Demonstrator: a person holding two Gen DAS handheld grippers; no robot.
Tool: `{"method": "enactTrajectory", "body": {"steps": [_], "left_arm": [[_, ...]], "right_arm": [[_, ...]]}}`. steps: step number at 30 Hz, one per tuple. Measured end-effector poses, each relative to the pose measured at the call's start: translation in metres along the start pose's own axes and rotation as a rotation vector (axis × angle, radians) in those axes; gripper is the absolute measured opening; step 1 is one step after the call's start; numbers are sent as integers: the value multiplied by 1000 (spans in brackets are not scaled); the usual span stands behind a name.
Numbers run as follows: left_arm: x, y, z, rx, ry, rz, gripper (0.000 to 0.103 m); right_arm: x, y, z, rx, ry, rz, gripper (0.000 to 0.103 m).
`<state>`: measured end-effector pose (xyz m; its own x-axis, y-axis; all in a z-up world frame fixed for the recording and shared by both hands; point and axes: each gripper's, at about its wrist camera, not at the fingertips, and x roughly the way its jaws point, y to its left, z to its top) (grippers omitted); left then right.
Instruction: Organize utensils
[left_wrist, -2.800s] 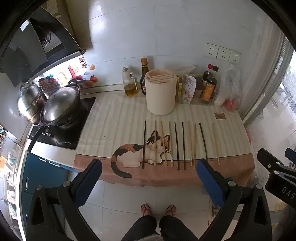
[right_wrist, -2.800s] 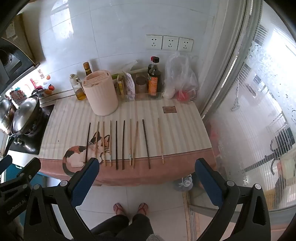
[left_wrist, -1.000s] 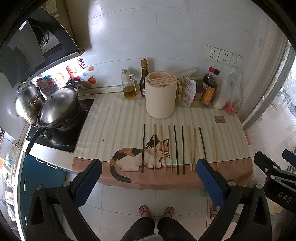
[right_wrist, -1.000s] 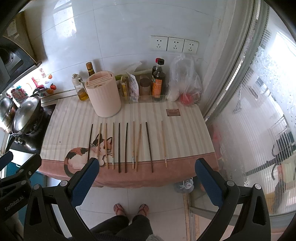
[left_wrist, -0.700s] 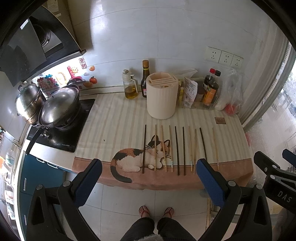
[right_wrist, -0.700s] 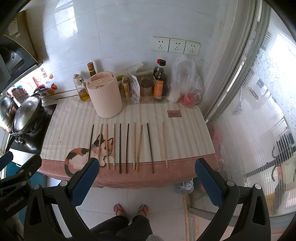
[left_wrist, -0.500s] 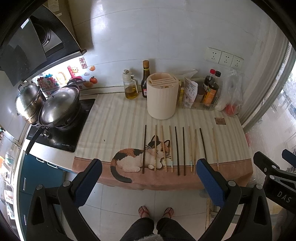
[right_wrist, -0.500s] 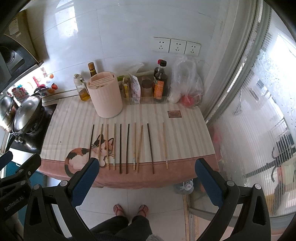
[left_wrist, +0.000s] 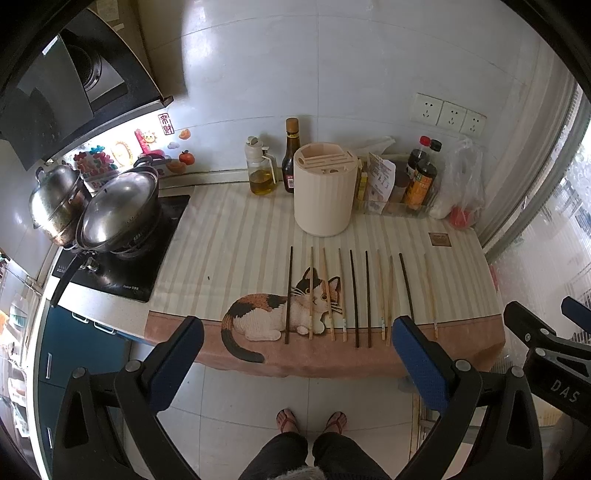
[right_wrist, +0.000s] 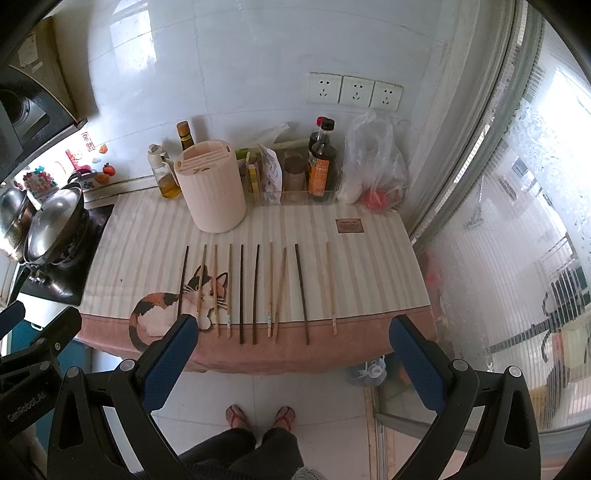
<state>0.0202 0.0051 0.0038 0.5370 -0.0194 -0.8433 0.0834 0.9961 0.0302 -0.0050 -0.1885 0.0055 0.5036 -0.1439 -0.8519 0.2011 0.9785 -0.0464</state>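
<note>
Both grippers hang above the floor in front of the counter, jaws wide apart & empty: left gripper (left_wrist: 295, 350), right gripper (right_wrist: 291, 350). Looks like a survey pose before the first pick, held back so the whole row is in view. Chopsticks (right_wrist: 255, 291) lie side by side on the cat-print mat (right_wrist: 369, 258), spread singly w/ gaps, tips near the front edge of the counter, probably laid out that way so each can be pinched on its own. Mix of dark & pale bamboo ones; two pale ones mid-row touch or cross. Beige slotted utensil holder (right_wrist: 210, 192) stands upright toward the back edge, just behind the row, likely the drop target. Nothing picked yet, task at start. Condiment bottles (right_wrist: 321, 166) along the wall, wok (left_wrist: 118, 210) on the hob at the left end.
</note>
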Motion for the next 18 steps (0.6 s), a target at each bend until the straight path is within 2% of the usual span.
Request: {"method": "enactTrajectory", "body": {"steps": [10,18], "left_arm": [[8,5,1,5,-22,1,103],[46,26,18,10,-57,8,103]], "right_arm": [[5,2,3,34,4,-1,103],[40,-2,17,125,5,-17,103]]}}
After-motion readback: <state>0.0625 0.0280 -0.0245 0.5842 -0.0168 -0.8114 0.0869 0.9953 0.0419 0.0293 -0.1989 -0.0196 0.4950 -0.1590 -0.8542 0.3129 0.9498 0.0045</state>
